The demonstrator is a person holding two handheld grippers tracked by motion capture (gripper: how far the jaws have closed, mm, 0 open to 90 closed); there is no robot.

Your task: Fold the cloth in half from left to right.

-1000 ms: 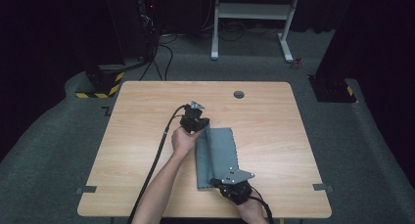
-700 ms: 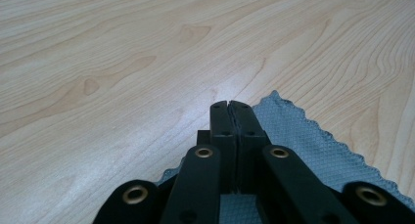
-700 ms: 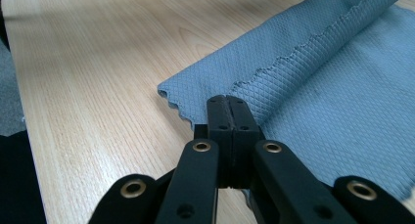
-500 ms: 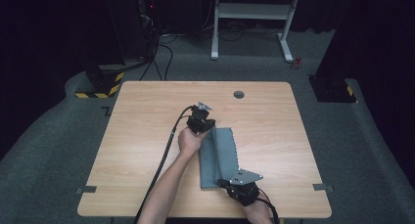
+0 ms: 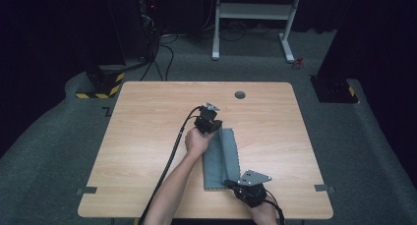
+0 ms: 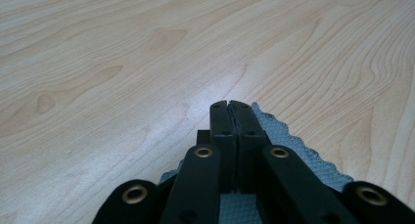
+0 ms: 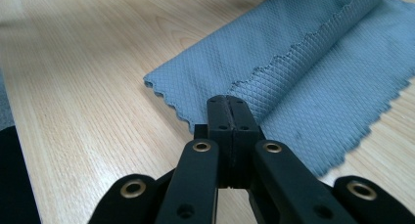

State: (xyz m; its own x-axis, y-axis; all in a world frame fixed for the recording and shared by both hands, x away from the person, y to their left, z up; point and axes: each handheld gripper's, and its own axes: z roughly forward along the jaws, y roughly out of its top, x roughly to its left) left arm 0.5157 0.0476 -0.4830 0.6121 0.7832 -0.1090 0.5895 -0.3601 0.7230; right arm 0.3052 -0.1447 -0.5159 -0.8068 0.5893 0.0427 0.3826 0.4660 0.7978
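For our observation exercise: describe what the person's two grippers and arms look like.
Both the left gripper and the right gripper are black, each topped with a grey three-cornered plate and trailing a black cable. Their flat black fingers hang on arms with brass-coloured rivets. The forearms are bare, with no sleeves.

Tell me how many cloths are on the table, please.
1. The grey cloth lies folded near the middle of the wooden table, toward the person's edge. No second cloth is visible.

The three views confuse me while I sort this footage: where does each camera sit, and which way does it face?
High view: above the table, looking forward and down; forearms and both grippers enter from below.
Left gripper view: rides the left gripper, along its shut jaws at a cloth corner.
Right gripper view: rides the right gripper, along its shut jaws.
All share the grey cloth.
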